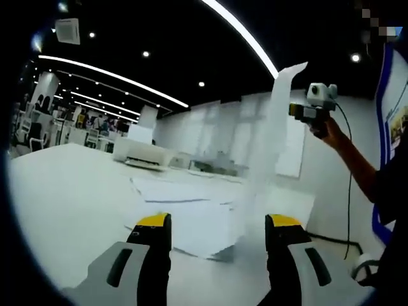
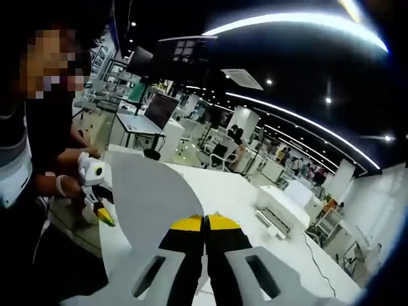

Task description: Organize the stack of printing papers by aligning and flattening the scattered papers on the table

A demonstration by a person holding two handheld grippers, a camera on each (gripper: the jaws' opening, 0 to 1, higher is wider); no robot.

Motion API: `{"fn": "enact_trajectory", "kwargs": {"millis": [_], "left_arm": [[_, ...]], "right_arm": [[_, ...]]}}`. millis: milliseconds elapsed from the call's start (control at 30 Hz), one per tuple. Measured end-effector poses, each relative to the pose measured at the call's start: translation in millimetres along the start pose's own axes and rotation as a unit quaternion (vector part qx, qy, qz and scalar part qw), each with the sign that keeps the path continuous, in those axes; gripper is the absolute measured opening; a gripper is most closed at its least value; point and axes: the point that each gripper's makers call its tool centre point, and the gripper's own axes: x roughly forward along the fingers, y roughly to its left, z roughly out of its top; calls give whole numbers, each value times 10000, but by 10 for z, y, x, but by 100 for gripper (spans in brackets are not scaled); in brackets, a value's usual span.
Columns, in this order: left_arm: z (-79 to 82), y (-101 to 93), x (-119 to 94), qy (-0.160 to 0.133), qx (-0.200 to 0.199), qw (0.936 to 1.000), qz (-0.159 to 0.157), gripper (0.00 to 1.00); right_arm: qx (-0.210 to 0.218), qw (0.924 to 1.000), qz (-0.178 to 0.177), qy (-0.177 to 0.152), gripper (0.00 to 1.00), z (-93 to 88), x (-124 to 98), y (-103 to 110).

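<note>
Looking along the left tongs, jaws wide over the desk, the left gripper view shows the scattered paper stack at twelve o'clock and one sheet lifted high, probably for realigning. The right gripper view shows the right tongs pinched narrow on that sheet, with the printer at two o'clock.

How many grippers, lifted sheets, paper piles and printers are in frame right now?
Grippers: 2, left gripper and right gripper
Lifted sheet: 1
Paper pile on the table: 1
Printer: 1
Total: 5
</note>
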Motion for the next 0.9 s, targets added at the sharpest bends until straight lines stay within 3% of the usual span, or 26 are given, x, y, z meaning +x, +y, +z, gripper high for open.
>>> {"fn": "enact_trajectory", "kwargs": {"millis": [467,900], "left_arm": [[80,-74,136,-275,-243,9992,-153,61],[116,14,138,-405,-309,9987,-50,57]], "right_arm": [[-346,9989,289,-94,0,443,423,152],[-501,9974,501,-112,0,618,647,281]]}}
